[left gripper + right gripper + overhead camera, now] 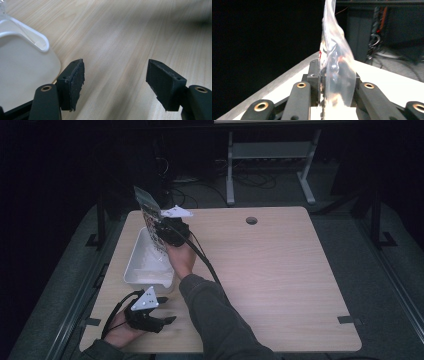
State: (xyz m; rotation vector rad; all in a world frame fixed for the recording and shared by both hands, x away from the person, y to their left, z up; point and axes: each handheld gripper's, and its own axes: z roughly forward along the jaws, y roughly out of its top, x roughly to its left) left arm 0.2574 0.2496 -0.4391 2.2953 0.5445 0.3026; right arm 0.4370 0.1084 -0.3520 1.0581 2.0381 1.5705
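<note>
One clear bag point(336, 62) stands upright in the right hand-held gripper point(337, 82).

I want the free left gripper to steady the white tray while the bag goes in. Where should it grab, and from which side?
Grip the white tray by its near rounded corner lip, which flares outward as a thin rim the jaws could straddle. Come in from the person's side, where the left gripper already lies open beside that corner. The right gripper holds the clear bag above the far end.
</note>
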